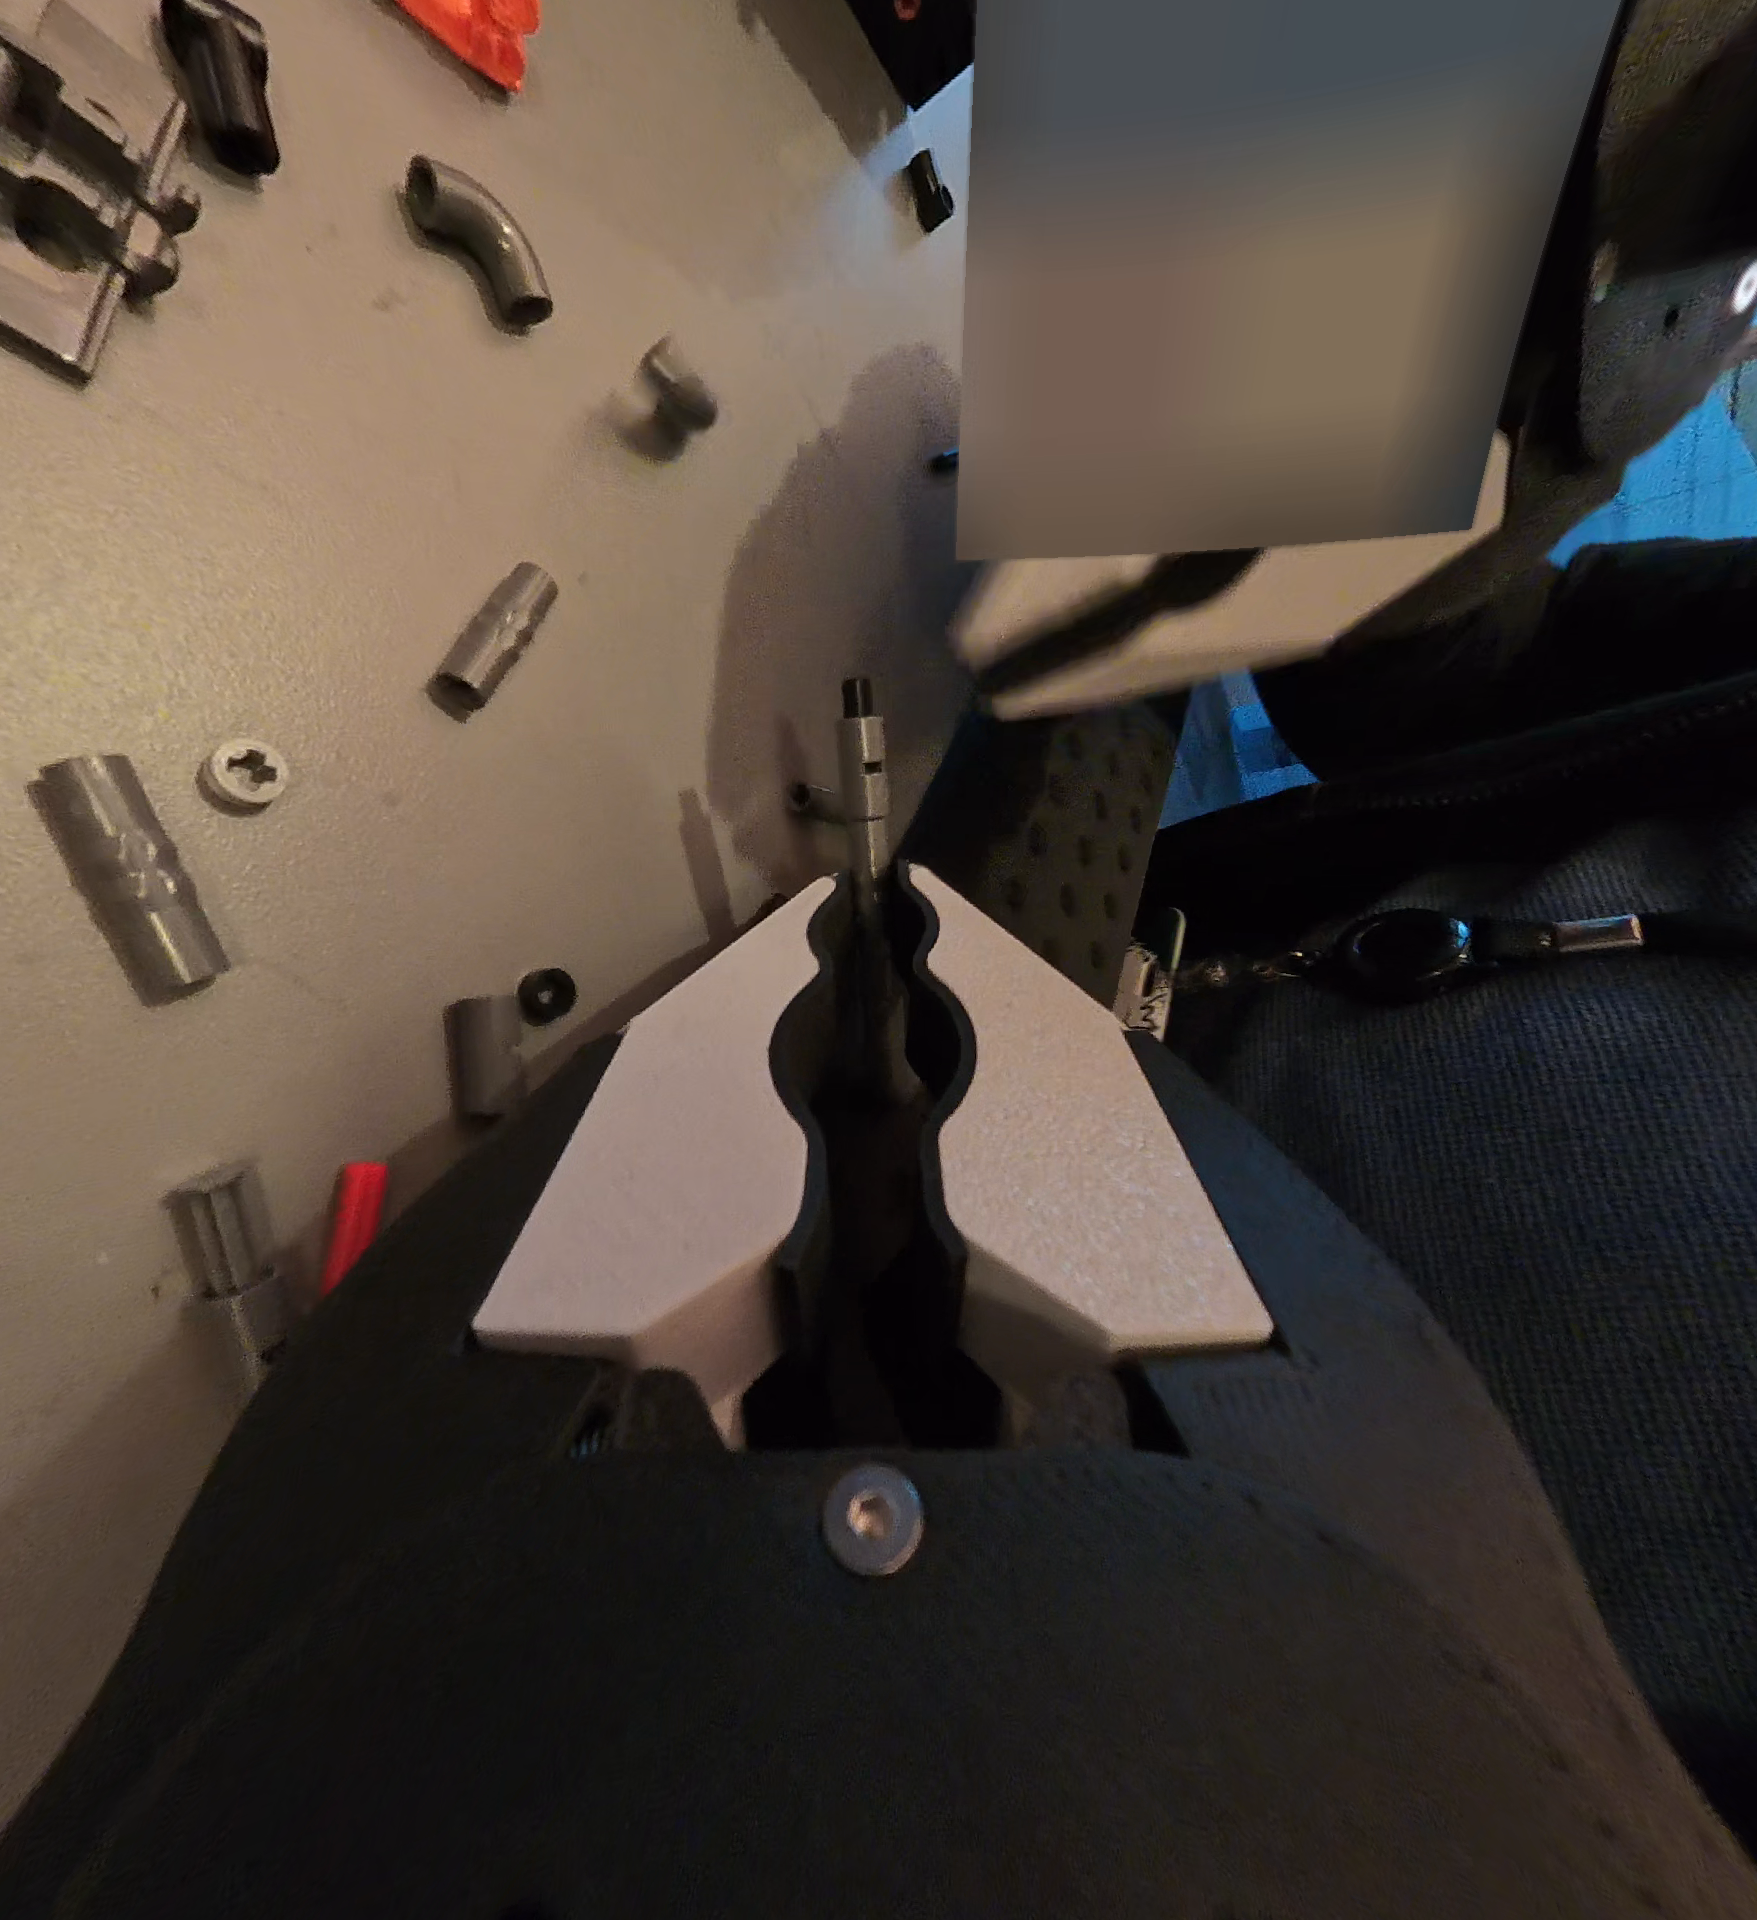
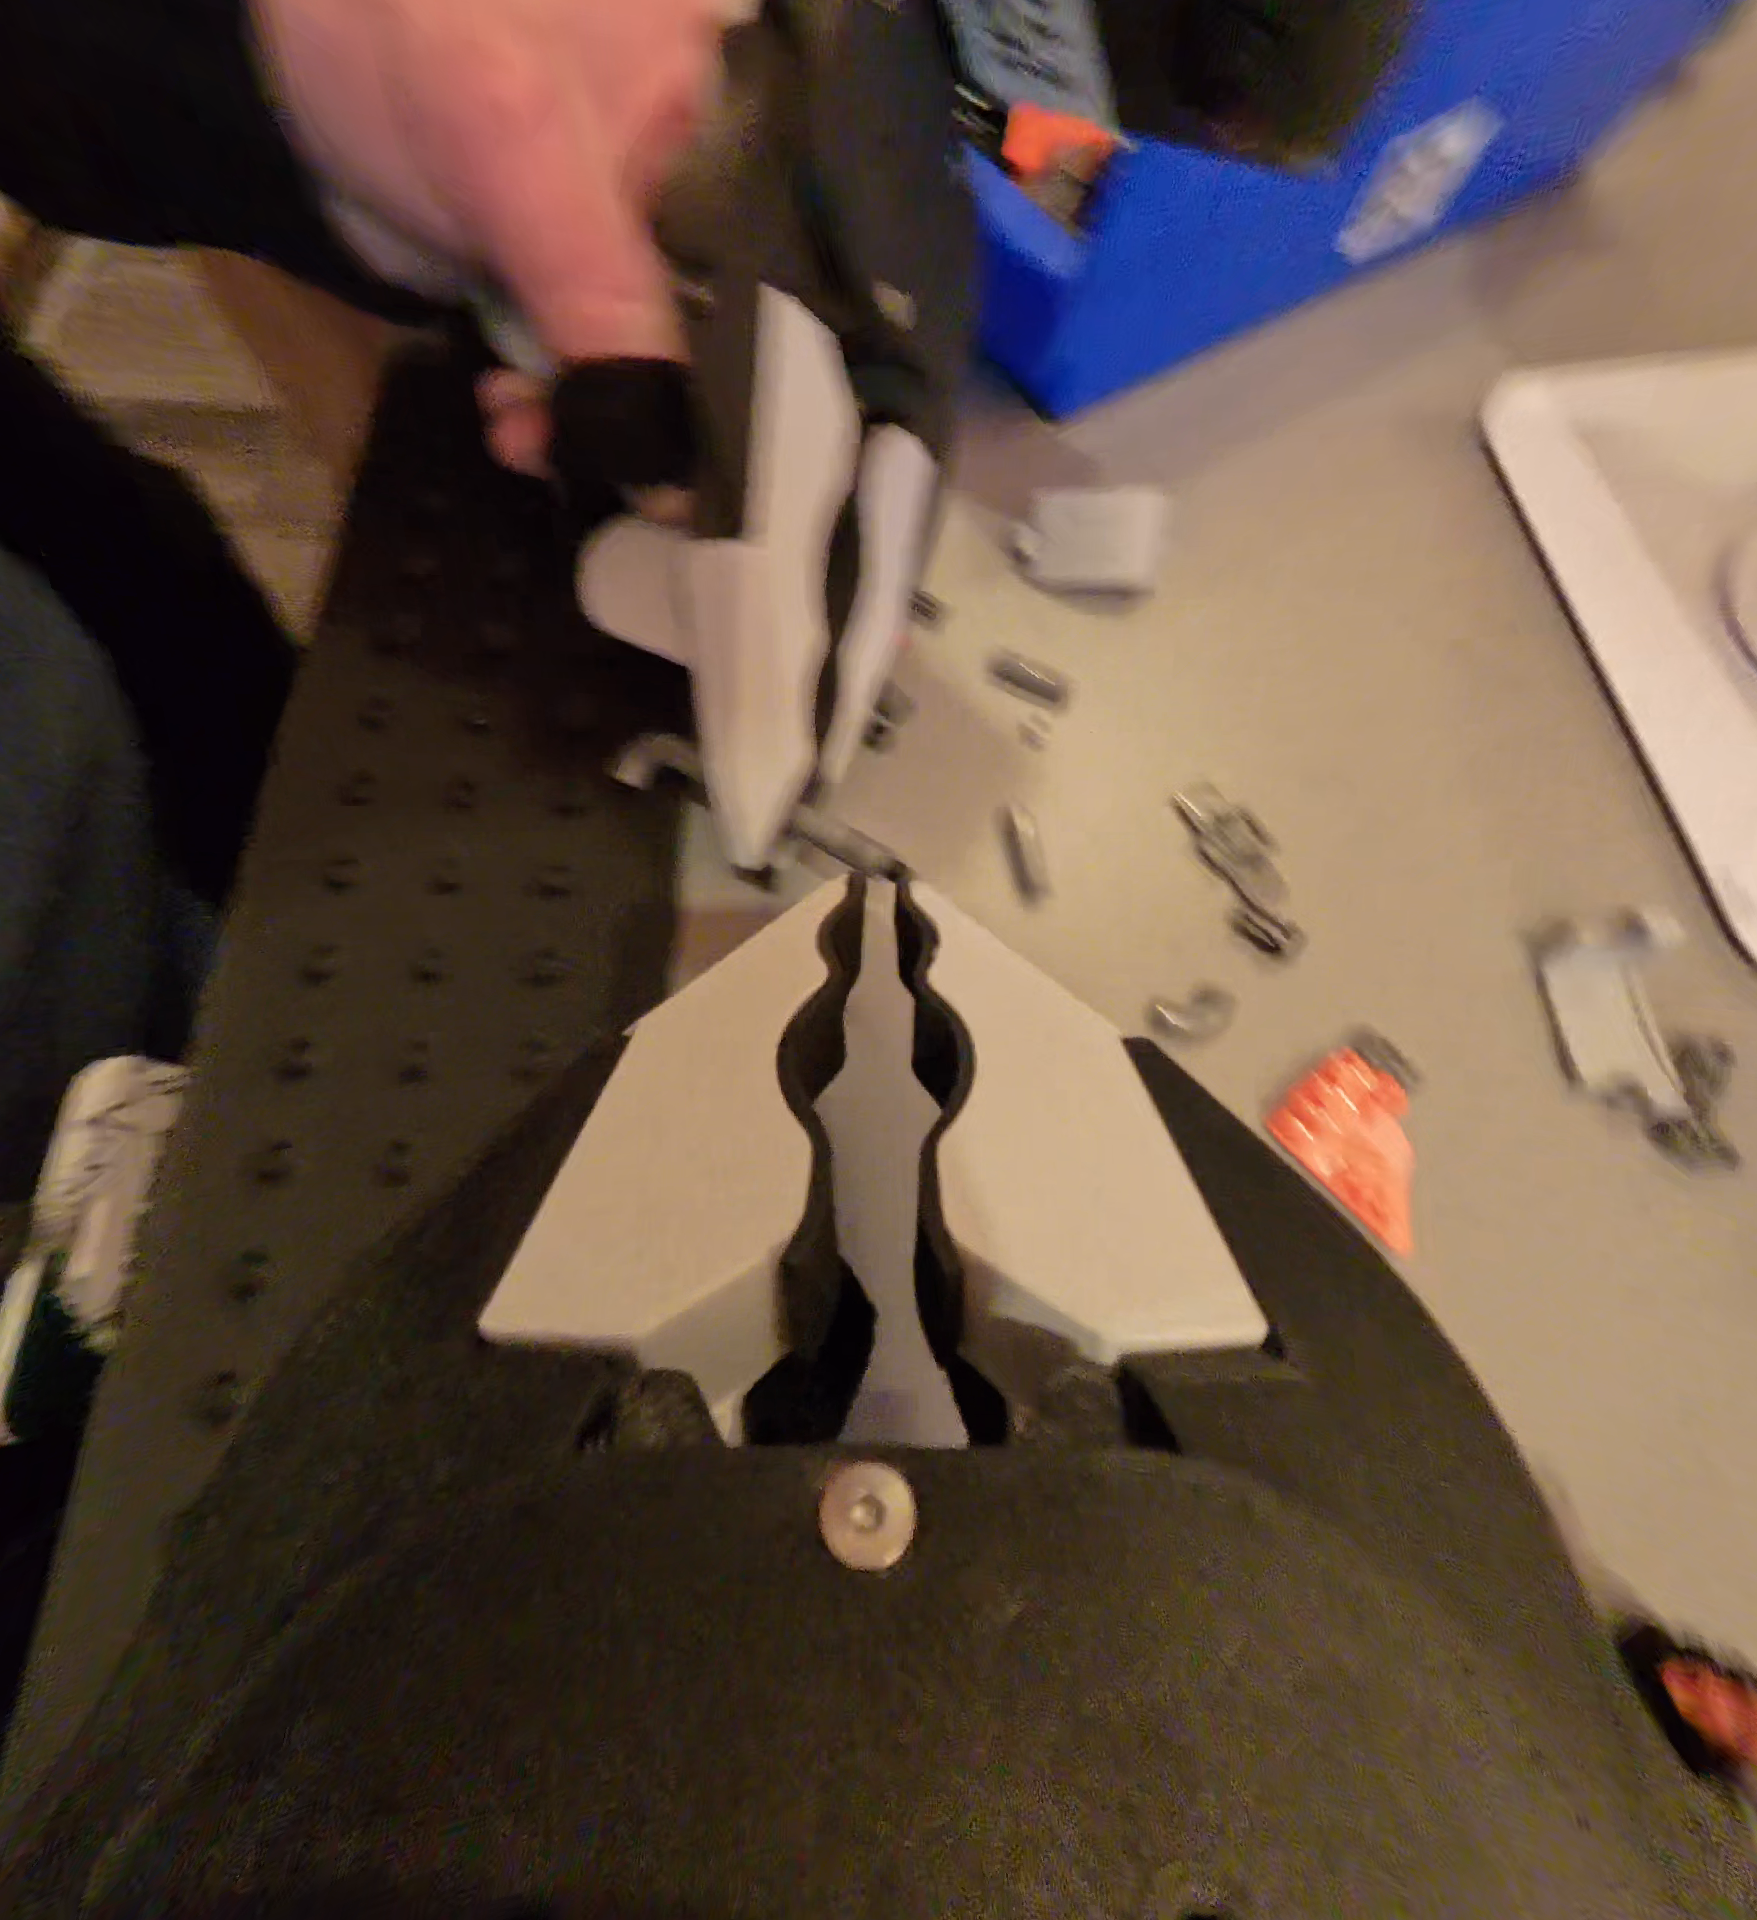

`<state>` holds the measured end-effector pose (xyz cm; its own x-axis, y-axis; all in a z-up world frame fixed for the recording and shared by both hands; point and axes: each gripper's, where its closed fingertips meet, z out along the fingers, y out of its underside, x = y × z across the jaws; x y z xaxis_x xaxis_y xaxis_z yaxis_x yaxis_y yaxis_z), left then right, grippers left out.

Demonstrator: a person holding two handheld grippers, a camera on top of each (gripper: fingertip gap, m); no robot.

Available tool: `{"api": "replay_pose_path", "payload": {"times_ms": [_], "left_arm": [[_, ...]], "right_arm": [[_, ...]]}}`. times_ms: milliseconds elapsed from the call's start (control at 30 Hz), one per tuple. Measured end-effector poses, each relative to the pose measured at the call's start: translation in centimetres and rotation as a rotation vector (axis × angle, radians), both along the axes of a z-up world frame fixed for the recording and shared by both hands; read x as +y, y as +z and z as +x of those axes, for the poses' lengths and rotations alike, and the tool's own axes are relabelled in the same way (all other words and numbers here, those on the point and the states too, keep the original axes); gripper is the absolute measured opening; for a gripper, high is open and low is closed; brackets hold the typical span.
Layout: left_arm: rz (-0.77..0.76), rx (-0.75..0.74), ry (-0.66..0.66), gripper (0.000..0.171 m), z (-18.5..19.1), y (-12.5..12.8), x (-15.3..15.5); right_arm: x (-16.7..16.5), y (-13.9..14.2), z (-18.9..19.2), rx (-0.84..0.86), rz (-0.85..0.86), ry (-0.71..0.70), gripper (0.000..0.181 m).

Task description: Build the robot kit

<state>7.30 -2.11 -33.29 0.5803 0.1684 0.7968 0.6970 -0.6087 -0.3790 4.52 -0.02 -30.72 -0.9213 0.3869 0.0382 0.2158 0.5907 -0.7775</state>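
Left gripper point(image 1: 872, 883) clamped on a thin grey axle rod point(image 1: 861, 769) that sticks out toward 12 o'clock, held off the grey table point(image 1: 334, 499). Rod judged light, rigid, smooth; hold it mid-shaft. Right gripper point(image 2: 876, 885) tips nearly together at the rod's far end; whether they grip it, cannot tell. Grey tube connectors point(image 1: 131, 878) lie at 9 o'clock.

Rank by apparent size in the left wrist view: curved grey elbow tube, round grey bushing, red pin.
1. curved grey elbow tube
2. red pin, partly hidden by the gripper body, so unsure
3. round grey bushing
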Motion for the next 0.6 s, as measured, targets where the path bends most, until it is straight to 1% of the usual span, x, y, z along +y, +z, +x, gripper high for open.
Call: {"api": "replay_pose_path", "payload": {"times_ms": [67,133,200,300,333,400,533,600], "left_arm": [[-0.022,0.029,0.008,0.004,-0.3,-0.3,0.0],[-0.02,0.012,0.007,0.003,-0.1,-0.2,0.2],[-0.025,0.012,0.014,0.003,-0.2,-0.3,0.4],[-0.042,0.022,0.023,0.003,-0.6,-0.3,0.4],[-0.058,0.03,0.017,0.003,-0.6,-0.5,0.5],[-0.074,0.042,0.003,0.004,-0.5,-0.5,0.8],[-0.09,0.038,-0.031,0.004,-0.4,-0.7,1.9],[-0.096,0.067,-0.035,0.004,-0.9,-0.7,2.4]], "right_arm": [[2.0,-0.4,-2.0,0.011,0.028,-0.126,0.004],[3.5,-1.9,-2.9,0.002,0.107,-0.214,0.012],[4.7,-2.8,-3.1,0.017,0.146,-0.275,0.012],[6.9,-2.8,-3.1,0.006,0.149,-0.378,0.012],[7.3,-3.1,-2.8,-0.02,0.135,-0.394,0.015],[8.0,-4.1,-2.5,-0.047,0.158,-0.42,0.025],[8.2,-4.7,-2.5,-0.053,0.177,-0.457,0.026],[8.3,-4.7,-2.4,-0.052,0.174,-0.46,0.017]]}}
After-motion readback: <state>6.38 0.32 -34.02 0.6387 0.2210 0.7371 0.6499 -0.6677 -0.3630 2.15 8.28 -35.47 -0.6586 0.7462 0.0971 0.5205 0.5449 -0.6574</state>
